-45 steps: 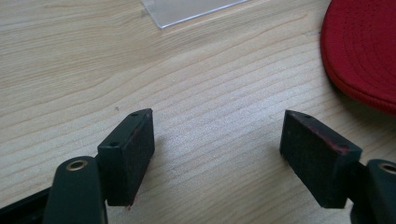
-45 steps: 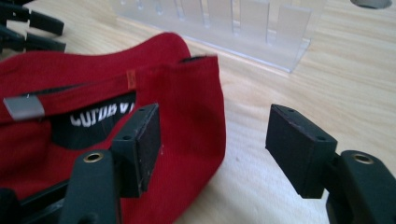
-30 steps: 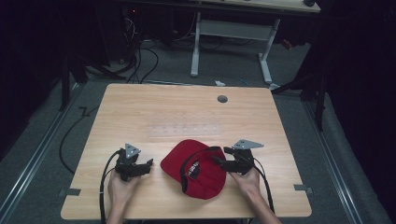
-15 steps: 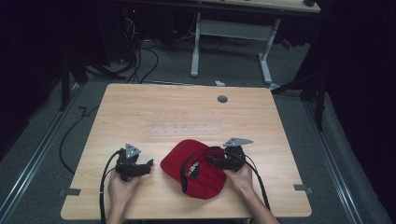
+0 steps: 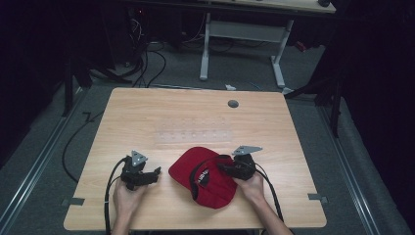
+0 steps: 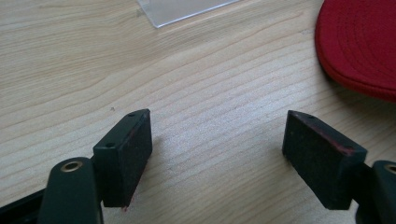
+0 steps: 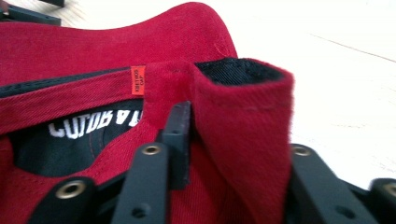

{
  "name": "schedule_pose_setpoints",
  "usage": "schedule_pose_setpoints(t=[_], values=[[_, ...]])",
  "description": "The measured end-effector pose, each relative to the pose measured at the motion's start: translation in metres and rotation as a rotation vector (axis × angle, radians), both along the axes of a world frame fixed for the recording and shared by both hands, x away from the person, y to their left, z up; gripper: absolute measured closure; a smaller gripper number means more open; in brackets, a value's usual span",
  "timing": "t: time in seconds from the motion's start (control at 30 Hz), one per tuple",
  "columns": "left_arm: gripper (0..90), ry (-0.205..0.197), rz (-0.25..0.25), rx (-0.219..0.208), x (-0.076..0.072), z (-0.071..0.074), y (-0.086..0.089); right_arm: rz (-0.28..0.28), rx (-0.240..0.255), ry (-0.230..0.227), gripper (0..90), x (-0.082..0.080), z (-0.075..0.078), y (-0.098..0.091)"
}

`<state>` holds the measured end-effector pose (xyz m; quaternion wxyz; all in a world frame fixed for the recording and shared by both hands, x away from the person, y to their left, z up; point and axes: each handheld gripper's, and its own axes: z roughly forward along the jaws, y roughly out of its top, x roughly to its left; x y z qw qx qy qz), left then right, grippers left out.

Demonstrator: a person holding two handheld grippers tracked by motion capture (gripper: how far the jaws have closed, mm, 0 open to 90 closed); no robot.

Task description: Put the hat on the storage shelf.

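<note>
A red cap [image 5: 204, 174] lies upside down near the table's front edge, its brim toward the left gripper and white lettering on its black inner band. My right gripper [image 5: 229, 168] is shut on the cap's rim [image 7: 243, 116]; red fabric is folded between its jaws. My left gripper [image 5: 152, 174] rests on the wood to the cap's left, open, with bare table between its pads [image 6: 126, 154]. The cap's brim [image 6: 359, 46] shows at the upper right of the left gripper view, apart from the jaws.
A clear plastic sheet [image 5: 193, 134] lies flat on the wooden table [image 5: 147, 112] behind the cap; its corner [image 6: 182, 9] shows in the left gripper view. A grey cable grommet [image 5: 233, 104] sits near the far edge. Cables trail from both grippers toward the front.
My right gripper has shifted left onto the cap's rim and closed on it, lifting the rim a little. The left gripper has stayed in place.
</note>
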<state>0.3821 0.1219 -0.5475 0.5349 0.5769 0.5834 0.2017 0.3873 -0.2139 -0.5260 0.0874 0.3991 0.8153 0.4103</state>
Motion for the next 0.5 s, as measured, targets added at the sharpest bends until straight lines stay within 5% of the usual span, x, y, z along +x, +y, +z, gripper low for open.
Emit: schedule_pose_setpoints(t=[0.2, 0.5], values=[[24.1, 0.0, -0.002, 0.0, 0.0, 0.0, 0.0, 0.027, 0.018, 0.014, 81.9, -0.002, 0.004, -0.003], [24.0, 0.001, -0.003, 0.0, 0.0, 0.0, 0.0, 0.046, 0.053, 0.029, 84.8, -0.008, 0.013, -0.009]])
